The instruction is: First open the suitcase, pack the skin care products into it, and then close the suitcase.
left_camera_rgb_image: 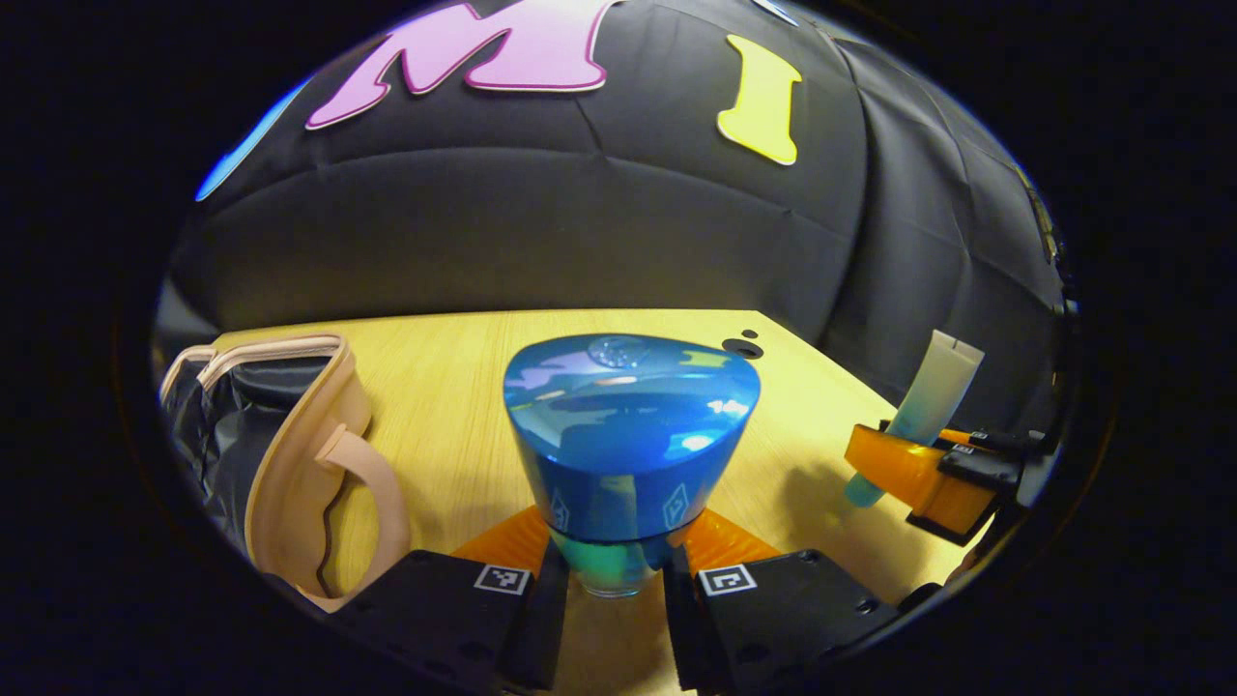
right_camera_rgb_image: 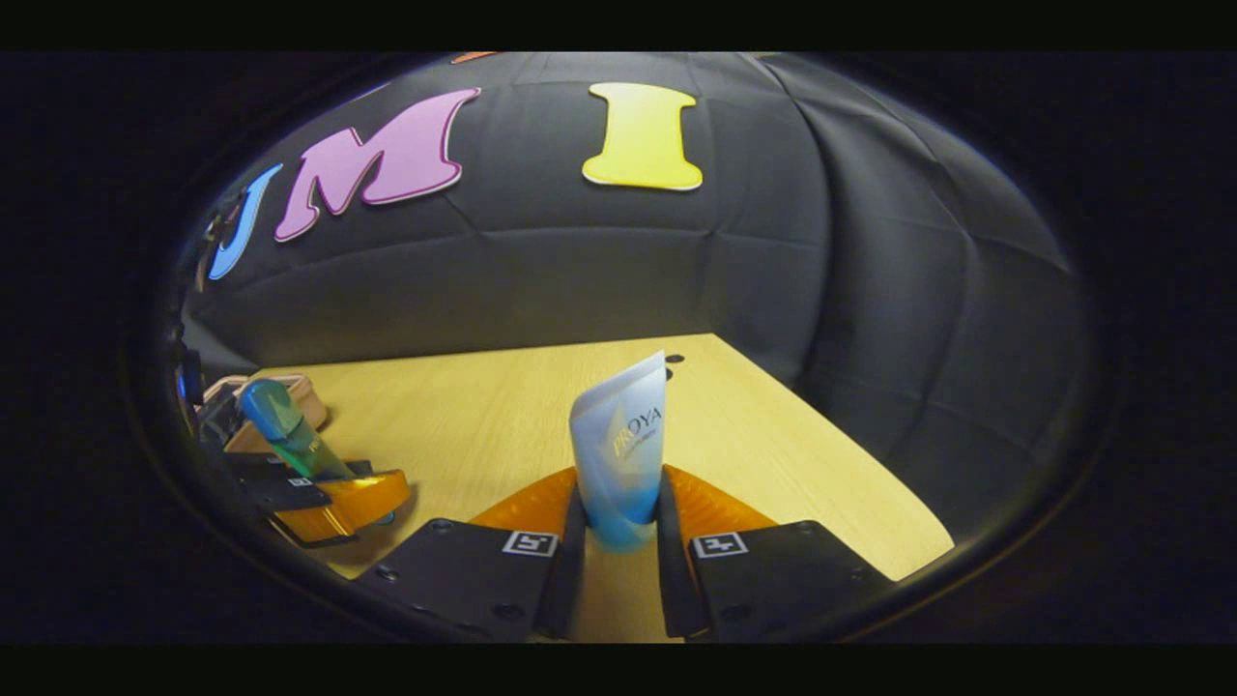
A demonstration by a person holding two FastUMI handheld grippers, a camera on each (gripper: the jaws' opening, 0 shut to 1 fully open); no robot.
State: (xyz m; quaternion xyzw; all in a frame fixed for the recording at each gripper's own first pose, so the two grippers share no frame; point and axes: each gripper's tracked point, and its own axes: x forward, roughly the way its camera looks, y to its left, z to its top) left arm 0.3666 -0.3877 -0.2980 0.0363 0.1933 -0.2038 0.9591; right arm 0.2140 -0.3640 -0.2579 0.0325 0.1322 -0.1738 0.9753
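Left gripper [left_camera_rgb_image: 618,565] grasps a blue-capped bottle [left_camera_rgb_image: 628,435] above the table [left_camera_rgb_image: 454,387]. Right gripper [right_camera_rgb_image: 618,532] grasps a tube [right_camera_rgb_image: 623,445]. Suitcase [left_camera_rgb_image: 290,464] lies open at left.

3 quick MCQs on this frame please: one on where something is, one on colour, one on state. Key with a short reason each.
1. In the left gripper view, where is the suitcase?
A. Left of the held bottle, on the table
B. Right of the held bottle
C. Hanging on the wall

2. What colour is the cap of the bottle in the left gripper?
A. Red
B. Shiny blue
C. White

3. What is the right gripper doing?
A. Open, holding nothing
B. Shut on a tube
C. Resting on the suitcase

Key:
1 A: the beige suitcase lies open at the left edge of the wooden table, its dark lining showing.
2 B: the wide cap reflects glossy blue above the fingers.
3 B: both fingers press the lower end of the pale tube, which stands upright between them.
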